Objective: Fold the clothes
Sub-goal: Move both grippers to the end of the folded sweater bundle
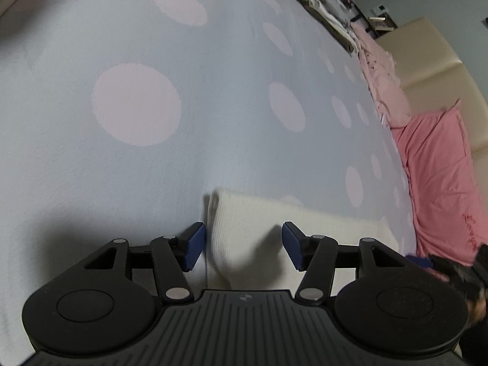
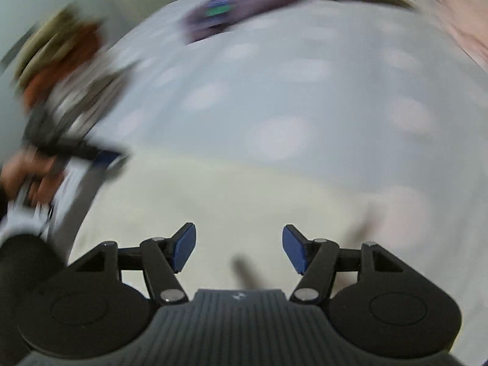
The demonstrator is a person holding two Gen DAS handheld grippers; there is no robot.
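A cream ribbed garment (image 1: 244,228) lies folded on the dotted bed sheet (image 1: 137,103). In the left wrist view its folded corner sits between the blue pads of my left gripper (image 1: 244,245). The jaws stand apart and the pads do not press the cloth. The right wrist view is blurred. There, my right gripper (image 2: 239,248) hangs open over the wide cream garment (image 2: 213,201) with nothing between its pads. My left gripper (image 2: 103,158) and the hand on it show at that view's left edge.
A pink garment (image 1: 442,183) lies spread at the sheet's right edge, with paler pink cloth (image 1: 381,70) behind it. A purple cloth (image 2: 231,9) sits at the far side of the bed. A blurred heap of clothes (image 2: 67,70) is at the left.
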